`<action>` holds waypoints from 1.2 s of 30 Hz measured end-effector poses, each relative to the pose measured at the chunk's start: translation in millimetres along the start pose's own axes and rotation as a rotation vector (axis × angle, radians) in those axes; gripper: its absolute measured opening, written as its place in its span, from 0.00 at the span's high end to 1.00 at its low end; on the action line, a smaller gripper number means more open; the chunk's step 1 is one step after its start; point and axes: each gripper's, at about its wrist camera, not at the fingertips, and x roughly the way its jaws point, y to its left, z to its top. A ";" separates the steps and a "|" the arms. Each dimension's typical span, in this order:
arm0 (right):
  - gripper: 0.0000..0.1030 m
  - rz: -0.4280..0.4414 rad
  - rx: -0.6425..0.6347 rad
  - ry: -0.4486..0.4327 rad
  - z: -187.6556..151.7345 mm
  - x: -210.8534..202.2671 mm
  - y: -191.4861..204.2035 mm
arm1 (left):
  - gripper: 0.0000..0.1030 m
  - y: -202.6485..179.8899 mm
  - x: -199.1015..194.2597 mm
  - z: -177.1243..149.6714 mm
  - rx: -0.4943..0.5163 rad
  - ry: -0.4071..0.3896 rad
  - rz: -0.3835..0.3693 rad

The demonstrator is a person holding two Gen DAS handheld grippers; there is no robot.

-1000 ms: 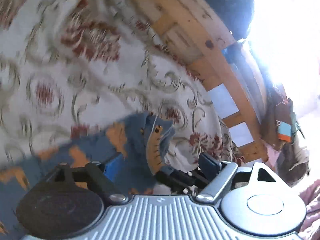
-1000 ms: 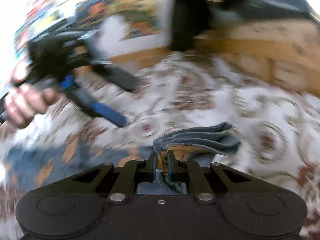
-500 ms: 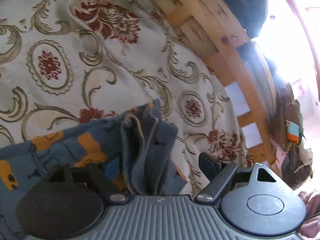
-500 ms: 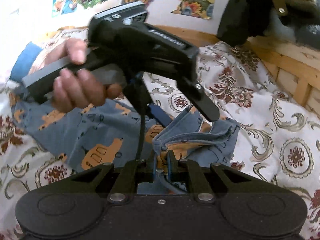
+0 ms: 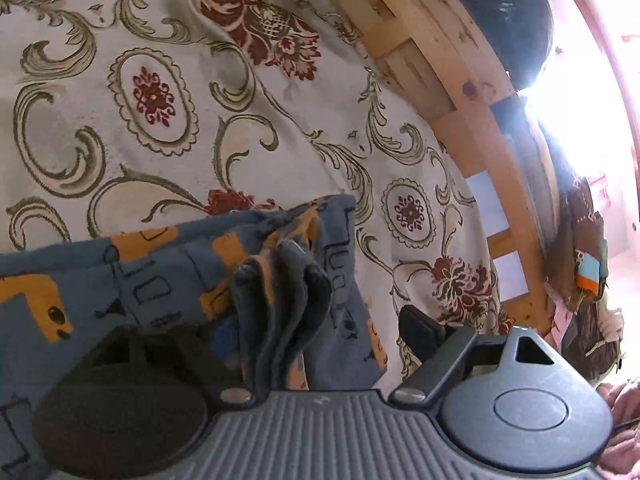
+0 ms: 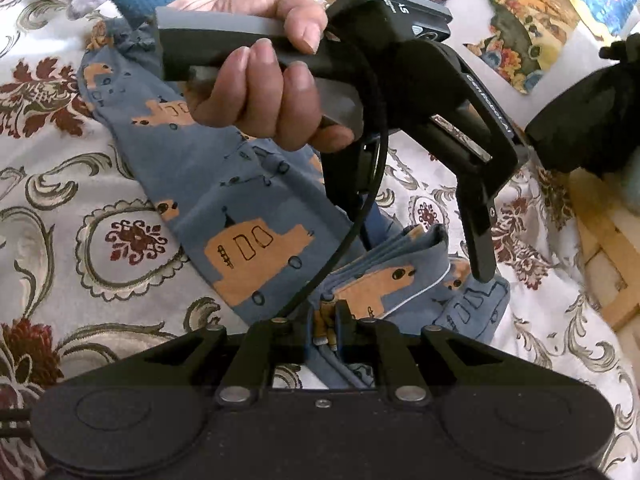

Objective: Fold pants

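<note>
Your right gripper (image 6: 329,322) pinches the bunched edge of the pants (image 6: 224,196), which lie on the patterned bedcover (image 6: 60,184), one leg stretching away toward your sleeve. Your left gripper (image 5: 320,332) stands spread, with folds of the pants between its fingers but not clamped. If you pull now, the layers may well slide apart beside the pants' gathered end, since only one side holds them. The left fingertip nearest the pants is buried in cloth; the waistband is hidden.
</note>
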 end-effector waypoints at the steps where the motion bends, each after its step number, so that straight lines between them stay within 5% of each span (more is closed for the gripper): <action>1: 0.88 0.000 0.001 0.000 0.0 0.7 -0.2 | 0.23 1.1 0.0 0.8 -0.007 -0.006 0.007; 5: 0.88 0.007 0.017 0.005 0.2 5.0 -6.3 | 0.59 5.3 0.2 2.1 -0.042 -0.029 0.073; 10: 0.88 0.006 0.035 -0.002 0.0 -0.5 -6.8 | 0.84 9.5 -6.4 -2.3 -0.068 -0.063 0.105; 22: 0.88 0.044 0.012 -0.063 8.0 -26.8 1.3 | 0.87 -13.5 -44.3 -27.9 0.038 -0.132 0.198; 36: 0.88 0.174 -0.009 -0.085 36.3 -16.4 42.2 | 0.88 28.9 -92.0 -75.6 -0.055 -0.203 0.275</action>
